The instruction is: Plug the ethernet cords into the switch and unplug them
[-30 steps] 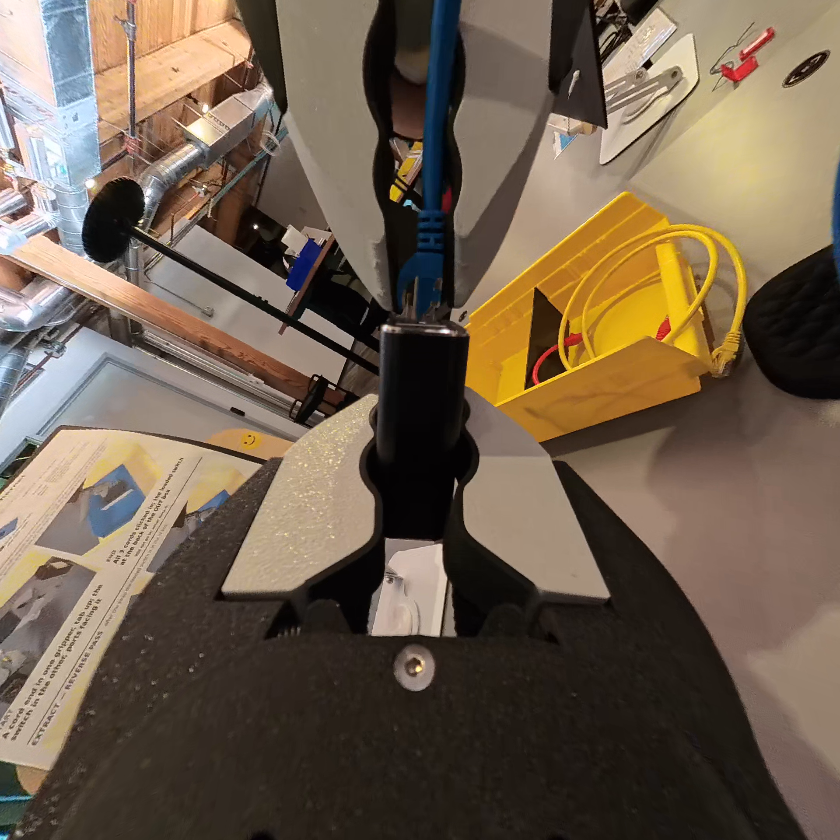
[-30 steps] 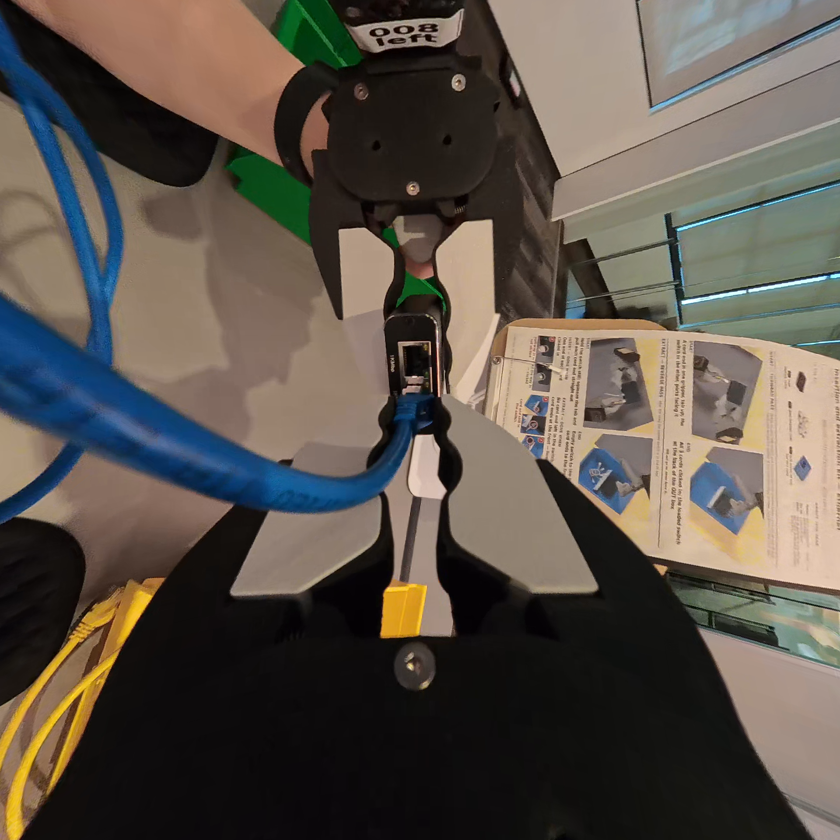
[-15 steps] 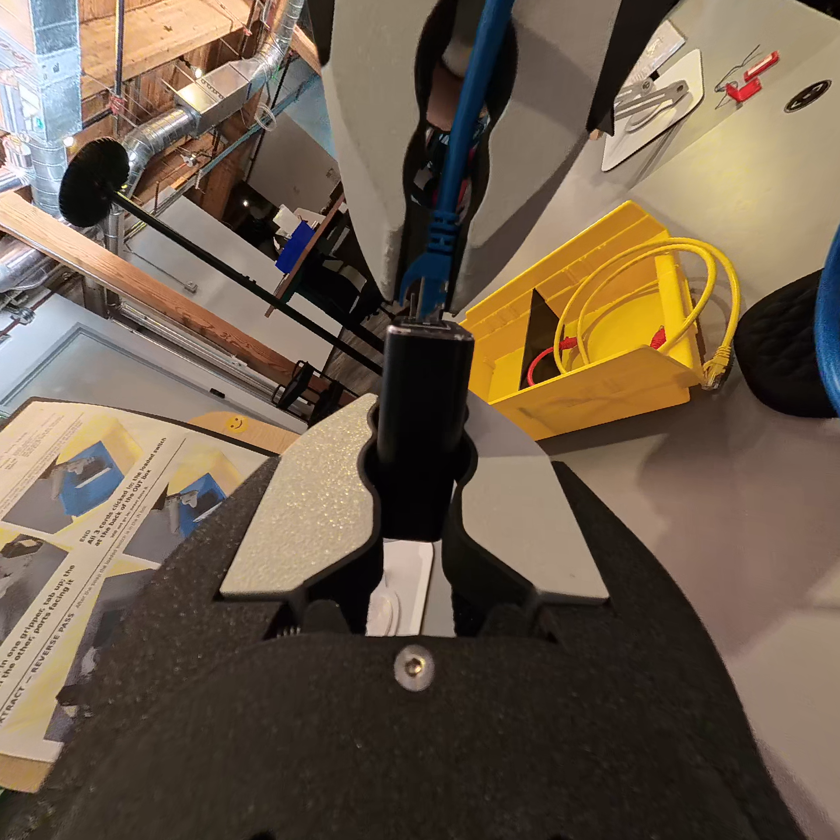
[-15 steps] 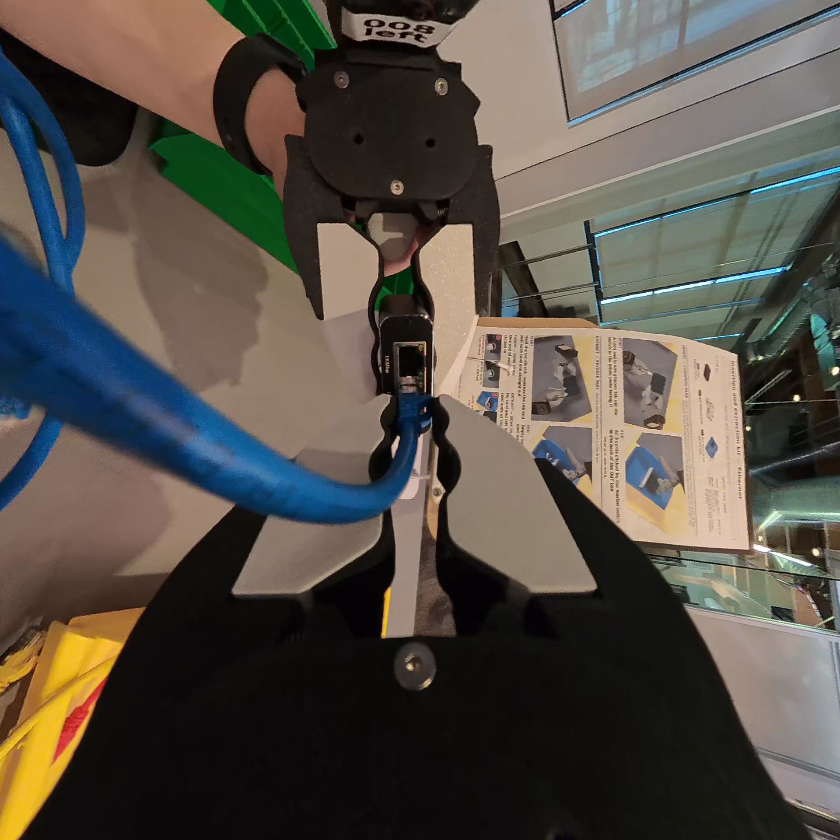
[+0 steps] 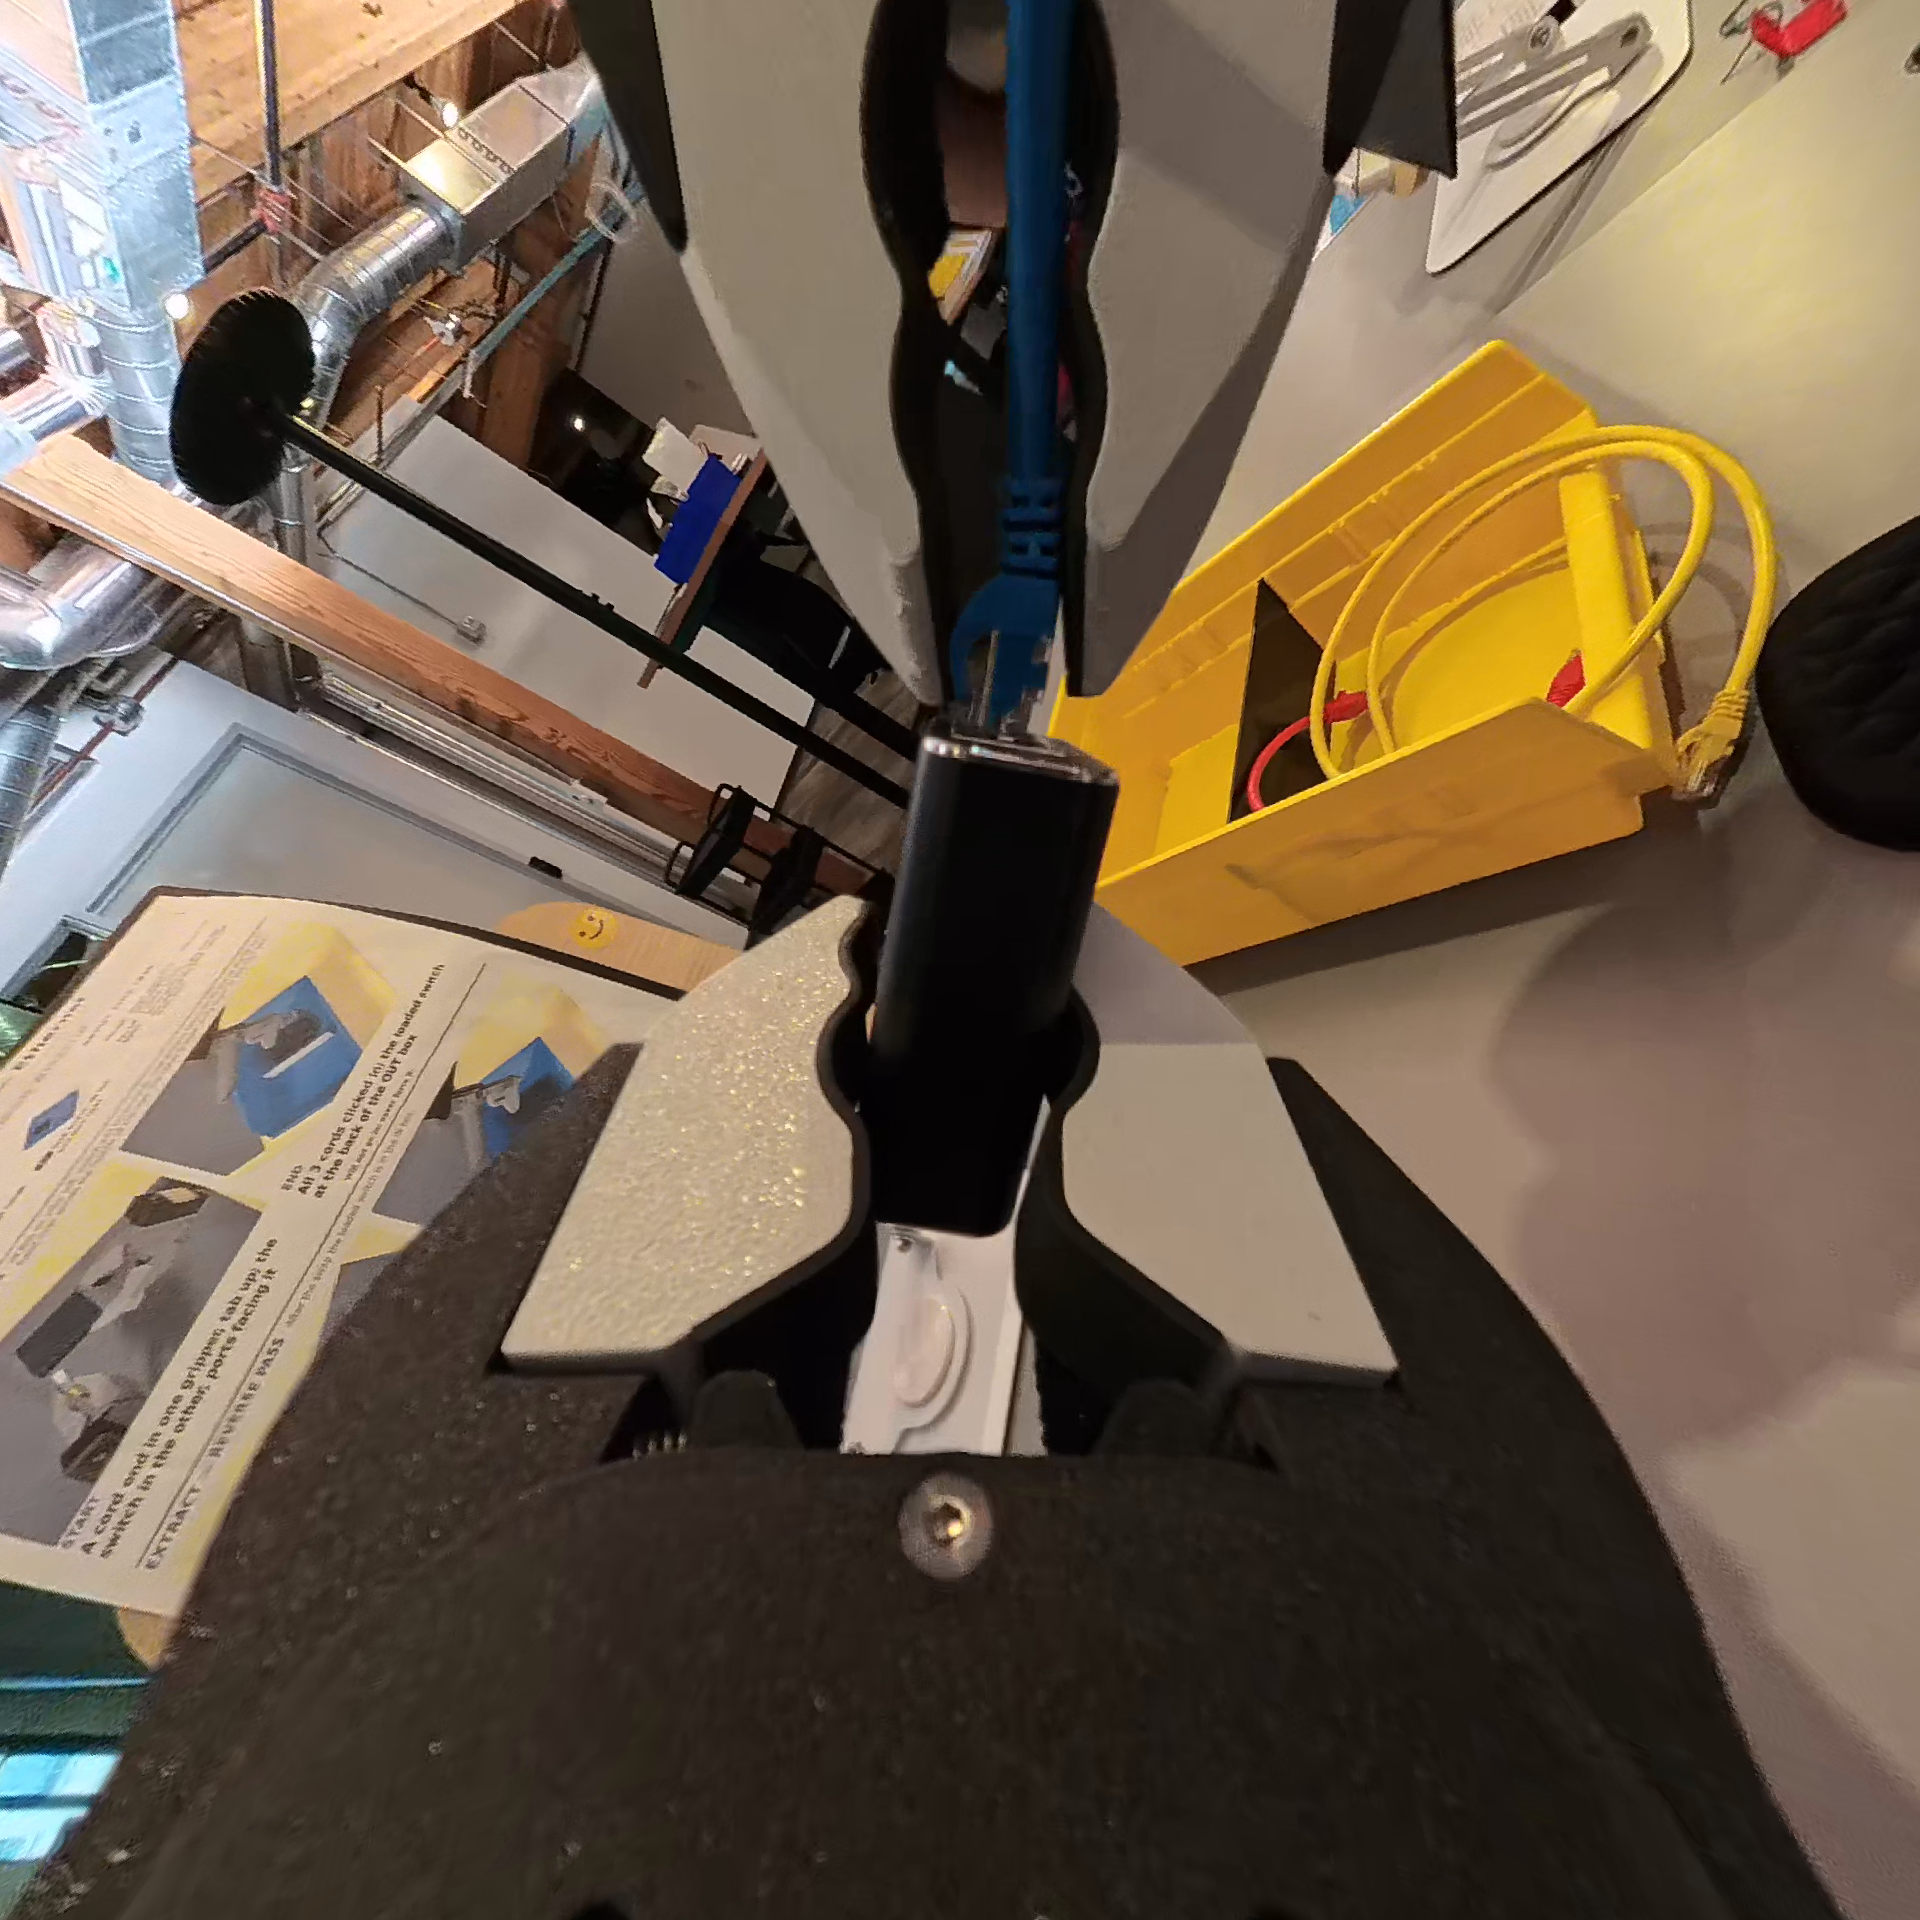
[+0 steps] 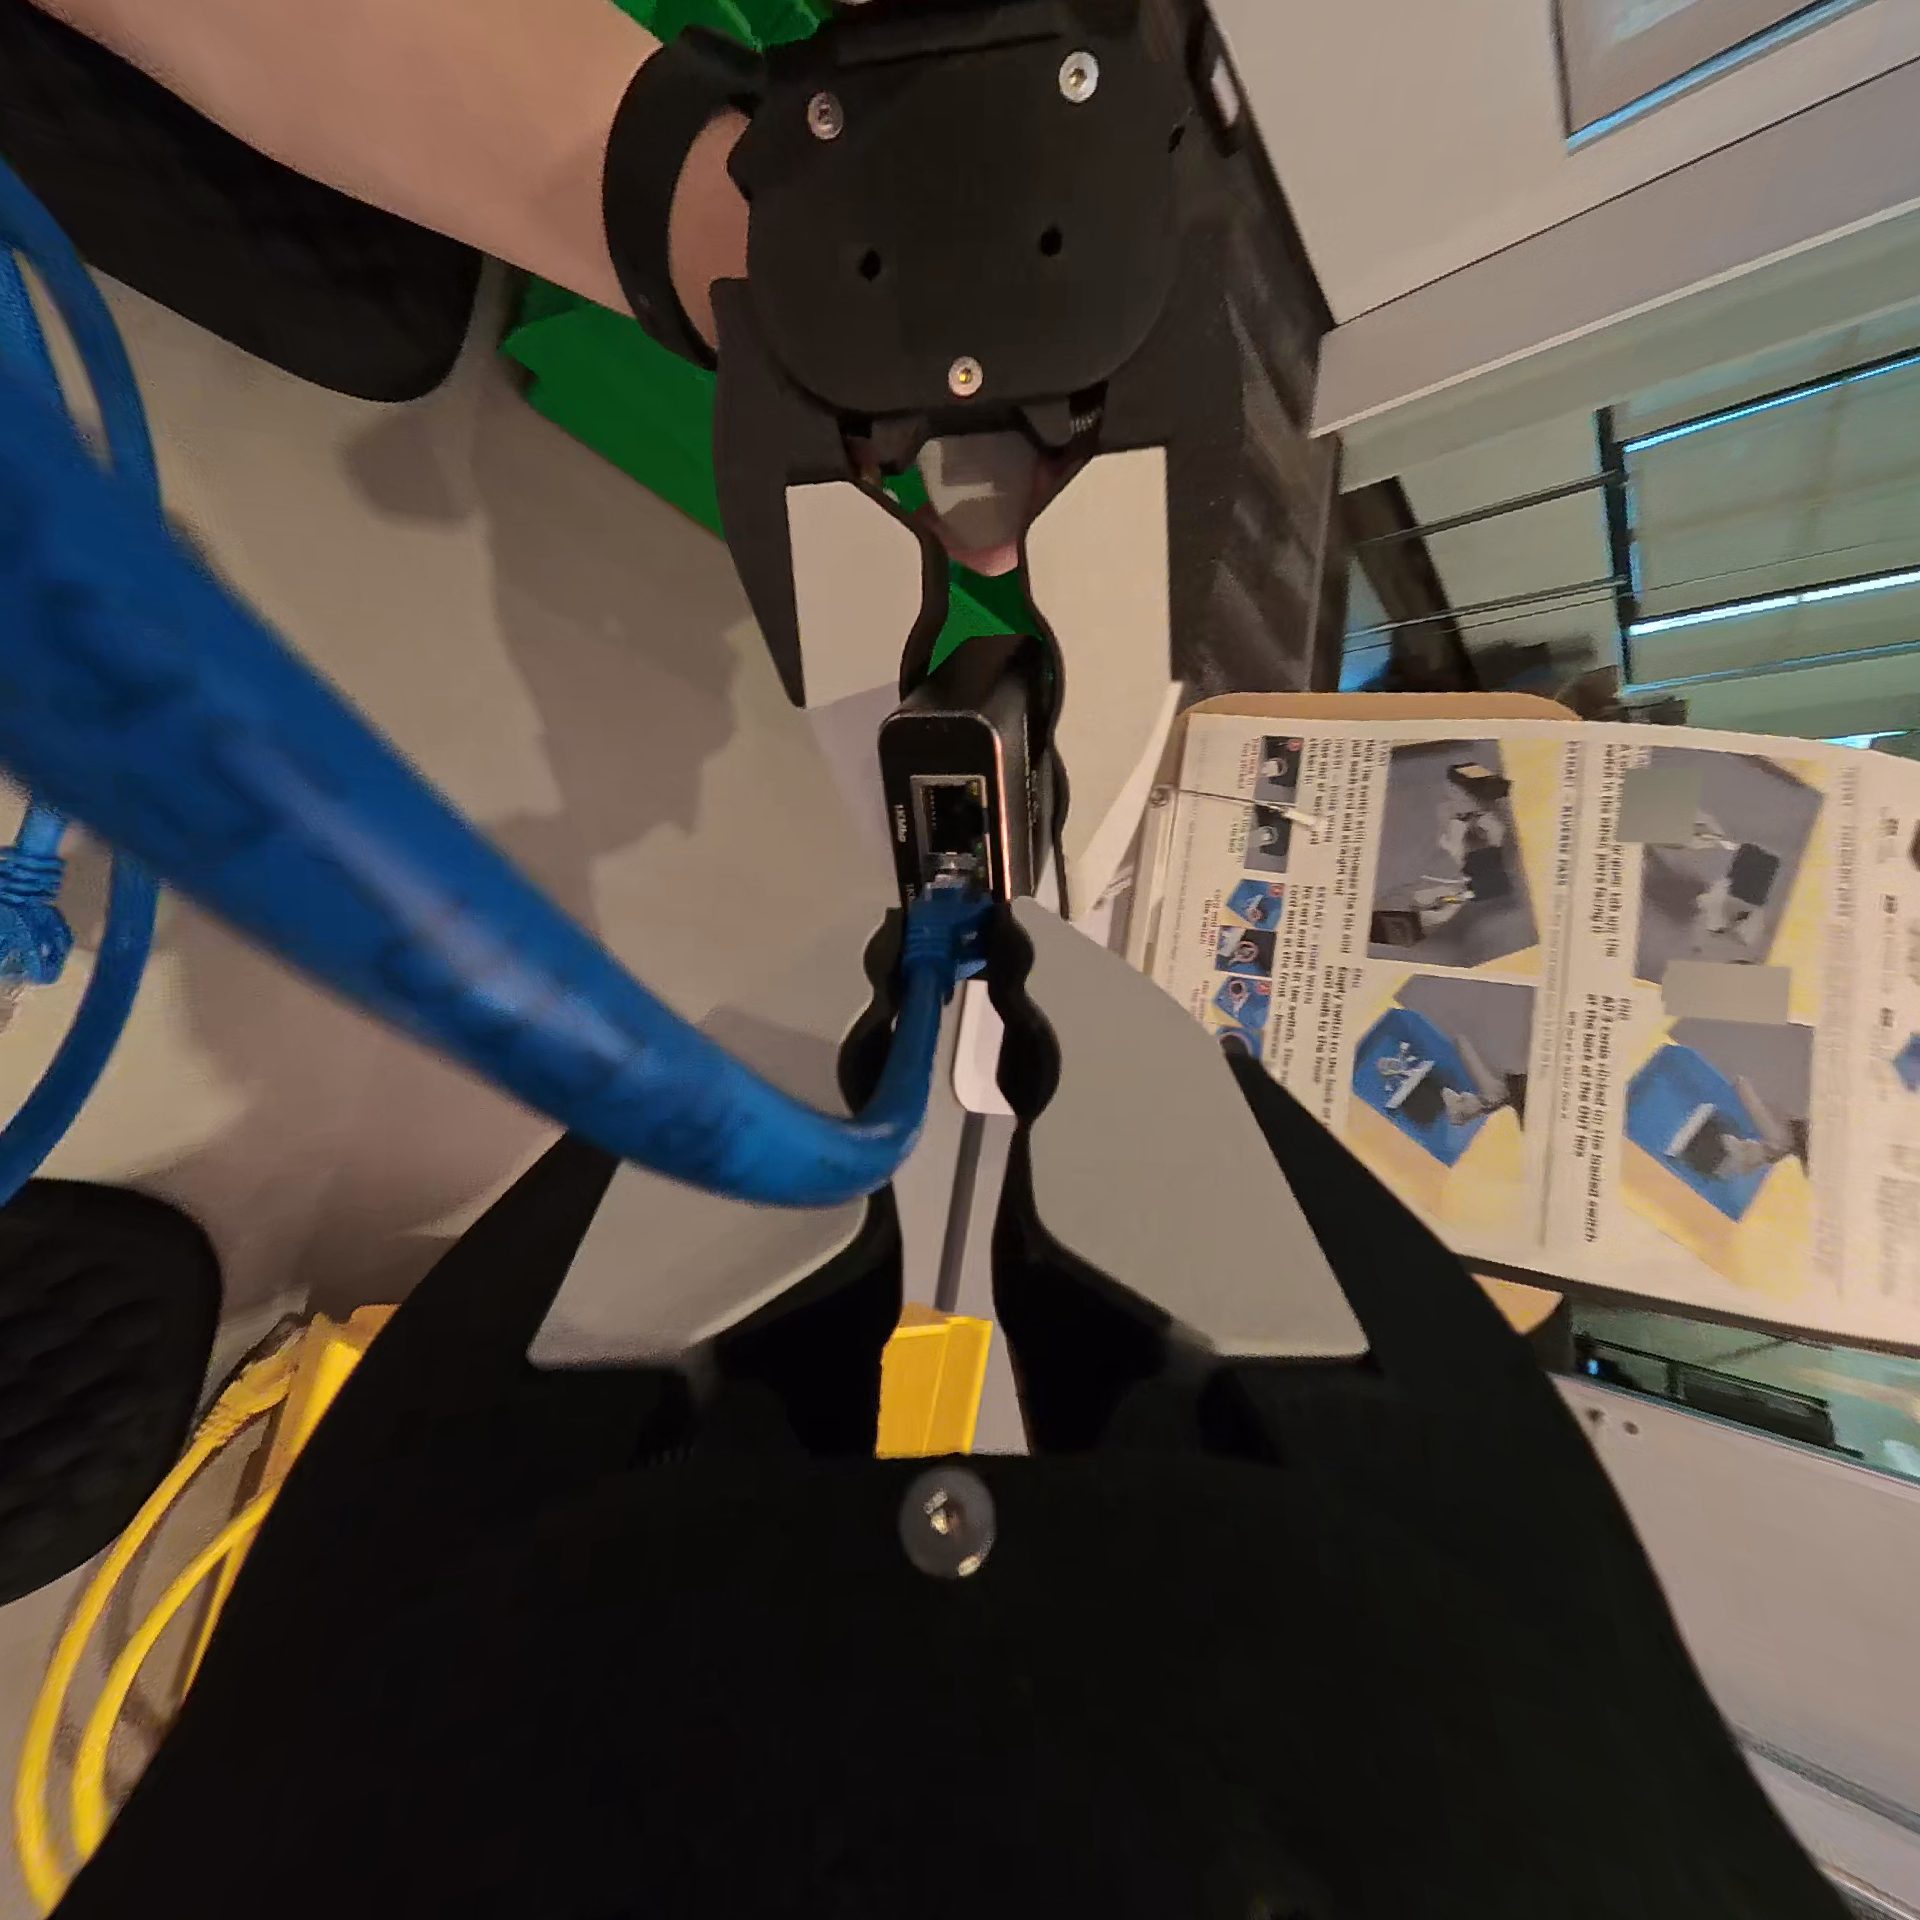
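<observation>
My left gripper (image 5: 977,925) is shut on a small black switch (image 5: 987,966) and holds it end up above the grey table (image 5: 1662,1195). My right gripper (image 6: 951,925) is shut on the blue ethernet cord (image 6: 914,1049) just behind its plug (image 6: 940,920). The plug's clear tip sits at the mouth of the switch's (image 6: 961,810) lower port; how deep it sits I cannot tell. The upper port is empty. The left wrist view shows the right gripper (image 5: 997,686) pointing down at the switch with the blue cord (image 5: 1034,364) between its fingers. The cord loops off to the left.
A yellow bin (image 5: 1403,842) with a yellow cord (image 5: 1621,457) and a red cord (image 5: 1262,764) lies on the table to the right. An instruction sheet (image 5: 208,1195) stands at the left. A green bin (image 6: 613,353) and a person's forearm (image 6: 416,156) are behind the left gripper. Spacing between my two grippers at the tips: around 4 cm.
Both grippers have swung and tilted together. The blue plug has stayed at the switch's port and both grips are unchanged.
</observation>
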